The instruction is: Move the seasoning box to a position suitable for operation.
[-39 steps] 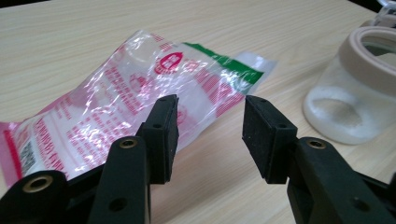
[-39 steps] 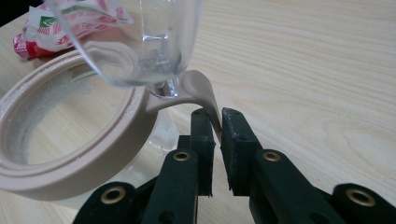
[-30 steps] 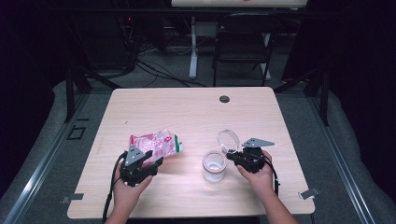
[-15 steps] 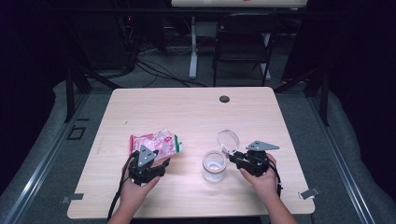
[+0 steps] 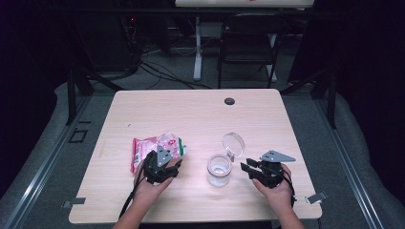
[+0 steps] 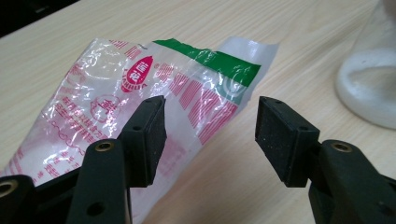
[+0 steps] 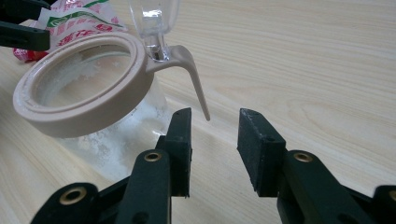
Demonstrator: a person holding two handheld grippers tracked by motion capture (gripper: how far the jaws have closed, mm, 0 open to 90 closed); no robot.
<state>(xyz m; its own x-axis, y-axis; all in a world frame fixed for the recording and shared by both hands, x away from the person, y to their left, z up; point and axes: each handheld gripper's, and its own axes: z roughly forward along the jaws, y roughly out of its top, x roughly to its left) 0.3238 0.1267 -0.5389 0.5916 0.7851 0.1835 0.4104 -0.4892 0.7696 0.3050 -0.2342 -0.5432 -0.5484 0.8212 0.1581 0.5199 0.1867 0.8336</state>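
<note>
High view, left tool (image 5: 177, 164) jaws parted over bag (image 5: 148, 147), right tool (image 5: 244, 168) parted beside jar (image 5: 219, 170)

Bright tabletop, dark surroundings, mild blur

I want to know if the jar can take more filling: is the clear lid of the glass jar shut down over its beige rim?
No, the clear lid stands flipped up behind the beige rim of the glass jar, leaving the mouth open.
</note>
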